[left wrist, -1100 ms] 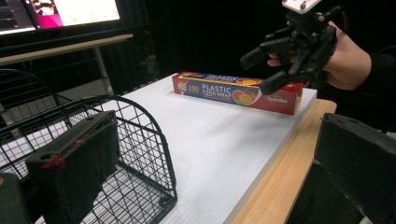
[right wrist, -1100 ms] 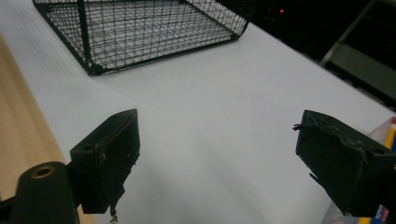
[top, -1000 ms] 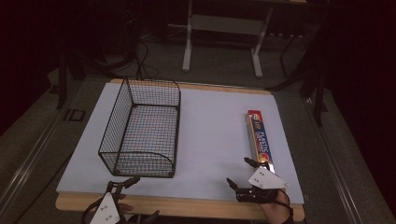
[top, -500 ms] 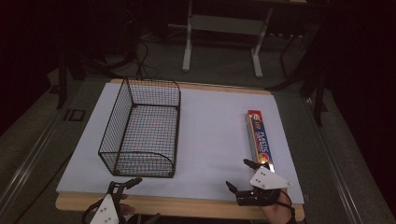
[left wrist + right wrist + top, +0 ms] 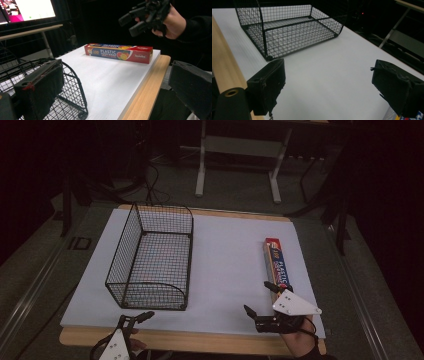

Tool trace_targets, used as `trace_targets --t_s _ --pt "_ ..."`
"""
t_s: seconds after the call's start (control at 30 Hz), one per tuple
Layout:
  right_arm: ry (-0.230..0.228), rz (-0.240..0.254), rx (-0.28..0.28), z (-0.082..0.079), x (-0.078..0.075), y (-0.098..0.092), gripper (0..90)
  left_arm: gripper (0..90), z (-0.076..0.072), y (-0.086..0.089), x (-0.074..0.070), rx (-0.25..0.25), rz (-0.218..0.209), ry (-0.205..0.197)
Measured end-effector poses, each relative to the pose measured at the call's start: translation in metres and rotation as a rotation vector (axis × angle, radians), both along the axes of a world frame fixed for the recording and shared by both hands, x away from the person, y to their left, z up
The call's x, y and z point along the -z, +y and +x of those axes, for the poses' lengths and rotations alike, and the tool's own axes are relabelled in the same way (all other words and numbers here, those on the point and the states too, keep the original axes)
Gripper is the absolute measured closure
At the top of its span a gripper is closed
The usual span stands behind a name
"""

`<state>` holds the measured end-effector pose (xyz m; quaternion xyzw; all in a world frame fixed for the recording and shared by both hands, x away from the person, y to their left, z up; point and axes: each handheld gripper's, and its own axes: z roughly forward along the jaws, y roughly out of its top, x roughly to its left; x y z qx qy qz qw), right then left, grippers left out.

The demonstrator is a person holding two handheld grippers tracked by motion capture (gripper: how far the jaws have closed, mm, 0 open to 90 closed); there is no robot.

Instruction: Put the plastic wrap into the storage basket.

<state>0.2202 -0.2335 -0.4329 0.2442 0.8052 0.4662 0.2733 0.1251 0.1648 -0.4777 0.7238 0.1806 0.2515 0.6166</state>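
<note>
Lifted slightly, right gripper opened its empty jaws wider beside the wrap box; left gripper apparently open.

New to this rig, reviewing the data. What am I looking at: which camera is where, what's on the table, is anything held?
No robot arm here: a person holds a two-jaw gripper in each hand. The high view looks down on the table from above the person's side. The left gripper is at the near edge, the right gripper beside it. The other two pictures come from a camera on each gripper, looking along its black jaws. On the white surface stand a wire basket and a plastic wrap box. Both grippers are open, with nothing between their jaws. The right one's jaws have just been opening.
</note>
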Motion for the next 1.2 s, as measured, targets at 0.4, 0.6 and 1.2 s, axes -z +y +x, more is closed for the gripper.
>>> trace_targets --t_s 0.4,0.6,1.2 --pt "-0.028 0.002 0.057 0.015 -0.013 -0.001 11.0 0.7 0.001 0.0 0.0 0.0 -0.01 0.011" --pt "-0.036 -0.002 0.124 0.031 -0.02 -0.006 10.3 0.7 0.001 0.0 0.0 0.006 -0.007 0.014" --pt "0.018 0.003 0.32 0.069 -0.022 -0.034 9.9 0.7 0.002 0.001 0.0 0.012 -0.015 0.026"
